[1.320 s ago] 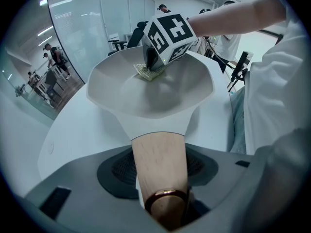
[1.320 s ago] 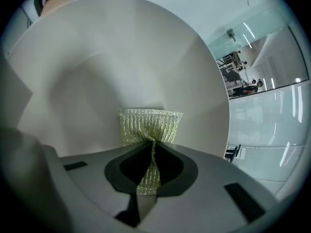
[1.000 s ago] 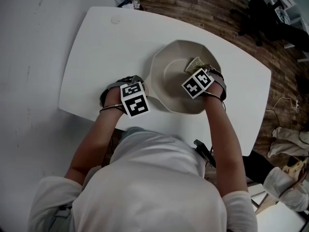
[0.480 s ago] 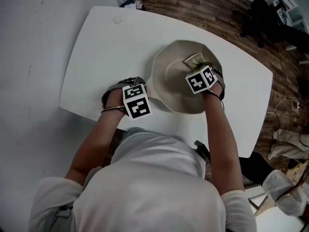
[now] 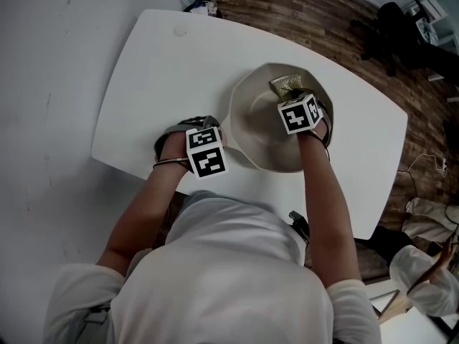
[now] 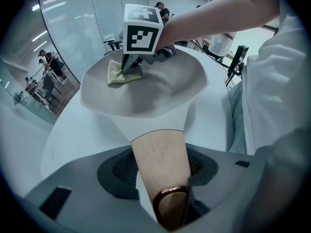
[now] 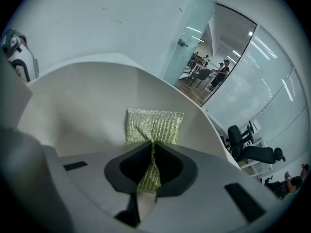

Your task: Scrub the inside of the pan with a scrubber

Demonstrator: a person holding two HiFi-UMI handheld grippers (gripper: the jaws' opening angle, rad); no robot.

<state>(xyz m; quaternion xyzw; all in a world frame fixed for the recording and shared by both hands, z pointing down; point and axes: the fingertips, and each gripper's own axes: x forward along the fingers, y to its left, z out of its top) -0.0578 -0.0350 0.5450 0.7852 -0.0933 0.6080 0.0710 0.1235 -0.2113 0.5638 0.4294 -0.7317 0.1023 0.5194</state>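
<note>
A white pan [image 5: 247, 127] sits on the white table [image 5: 150, 70], its pale wooden handle [image 6: 160, 161] pointing toward me. My left gripper [image 5: 217, 131] is shut on that handle, which fills the gap between its jaws [image 6: 159, 169]. A green-gold scrubber [image 5: 285, 86] lies against the pan's far inner wall [image 7: 82, 101]. My right gripper [image 5: 292, 96] is shut on the scrubber [image 7: 153, 125], pinching its near edge into a thin fold [image 7: 149, 171]. The left gripper view shows the right gripper [image 6: 130, 66] pressing the scrubber [image 6: 121, 74] into the pan [image 6: 160, 93].
Wooden floor [image 5: 301, 13] lies beyond the table's far edge. A small object [image 5: 203, 6] stands at the far corner. A black office chair [image 5: 401, 27] stands at the upper right. People stand behind glass walls [image 6: 48, 67] in the background.
My right gripper has slid the scrubber a little farther up the pan's far wall. The left gripper keeps its hold on the handle.
</note>
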